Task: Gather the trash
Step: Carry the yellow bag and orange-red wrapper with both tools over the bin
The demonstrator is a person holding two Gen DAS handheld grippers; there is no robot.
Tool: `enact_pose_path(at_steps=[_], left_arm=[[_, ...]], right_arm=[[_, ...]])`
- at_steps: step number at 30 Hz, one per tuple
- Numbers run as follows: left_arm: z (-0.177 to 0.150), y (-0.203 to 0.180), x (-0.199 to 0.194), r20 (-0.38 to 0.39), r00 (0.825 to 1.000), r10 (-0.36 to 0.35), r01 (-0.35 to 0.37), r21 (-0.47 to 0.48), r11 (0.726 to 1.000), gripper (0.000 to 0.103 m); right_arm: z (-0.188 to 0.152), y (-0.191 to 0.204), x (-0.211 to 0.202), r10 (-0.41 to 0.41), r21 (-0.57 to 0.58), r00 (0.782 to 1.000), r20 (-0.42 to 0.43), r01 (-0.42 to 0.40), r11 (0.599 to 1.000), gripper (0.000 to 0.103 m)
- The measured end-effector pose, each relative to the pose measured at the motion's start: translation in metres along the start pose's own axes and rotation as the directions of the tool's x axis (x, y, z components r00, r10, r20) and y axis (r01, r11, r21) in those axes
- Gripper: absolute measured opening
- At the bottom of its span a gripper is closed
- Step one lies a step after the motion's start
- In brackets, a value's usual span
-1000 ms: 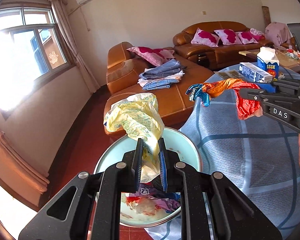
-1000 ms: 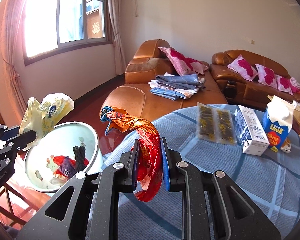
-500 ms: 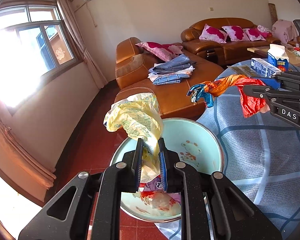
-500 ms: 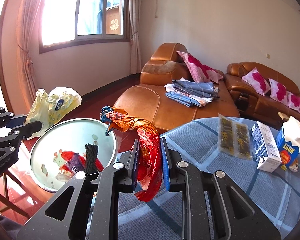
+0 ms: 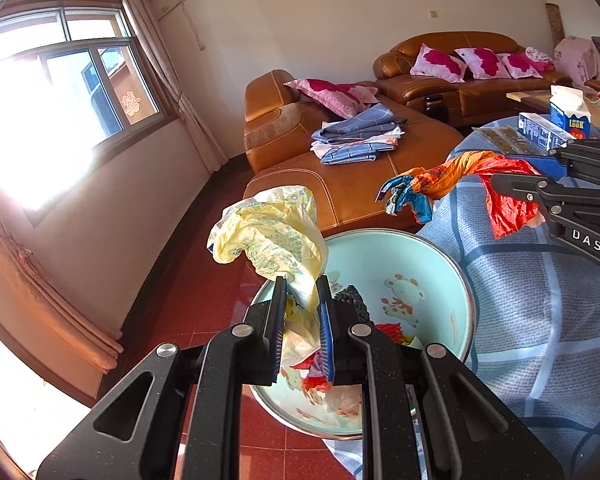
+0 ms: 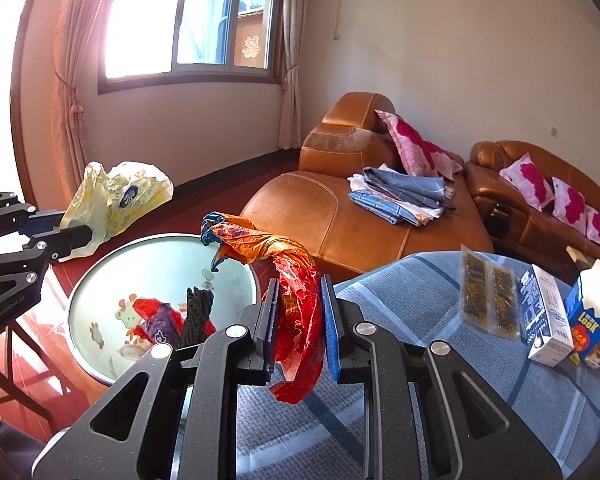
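My left gripper (image 5: 302, 292) is shut on a crumpled yellow plastic bag (image 5: 272, 232) and holds it over the near rim of a pale green basin (image 5: 428, 256) that holds several pieces of trash. My right gripper (image 6: 298, 292) is shut on a red and orange foil wrapper (image 6: 296, 316), held above the table edge just right of the basin (image 6: 100, 280). The wrapper (image 5: 460, 176) also shows in the left wrist view, hanging above the basin's far rim. The yellow bag (image 6: 120, 200) shows at left in the right wrist view.
A round table with a blue checked cloth (image 6: 440, 380) carries a clear snack packet (image 6: 486, 292), a white box (image 6: 546, 316) and a blue milk carton (image 6: 588, 312). Brown leather sofas (image 6: 340, 208) with folded clothes and pink pillows stand behind. The floor is red tile (image 5: 188, 300).
Both grippers have moved closer over the basin, which now looms larger beneath them. Each keeps its hold on its piece of trash.
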State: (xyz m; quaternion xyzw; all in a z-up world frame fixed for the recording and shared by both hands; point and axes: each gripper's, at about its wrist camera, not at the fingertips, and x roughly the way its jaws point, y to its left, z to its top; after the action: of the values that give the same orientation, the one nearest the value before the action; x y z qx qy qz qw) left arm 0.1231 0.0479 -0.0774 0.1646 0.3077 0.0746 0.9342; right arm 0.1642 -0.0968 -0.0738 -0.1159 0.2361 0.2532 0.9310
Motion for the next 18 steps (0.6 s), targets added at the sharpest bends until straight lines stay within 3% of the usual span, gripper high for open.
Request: enact_pose_path(at_steps=[18], left_arm=[[-0.003, 0.004, 0.006, -0.016, 0.999, 0.029, -0.029, 0.017, 0.999, 0.015]], right_arm=[[0.002, 0.019, -0.003, 0.026, -0.086, 0.999, 0.024, -0.024, 0.996, 0.020]])
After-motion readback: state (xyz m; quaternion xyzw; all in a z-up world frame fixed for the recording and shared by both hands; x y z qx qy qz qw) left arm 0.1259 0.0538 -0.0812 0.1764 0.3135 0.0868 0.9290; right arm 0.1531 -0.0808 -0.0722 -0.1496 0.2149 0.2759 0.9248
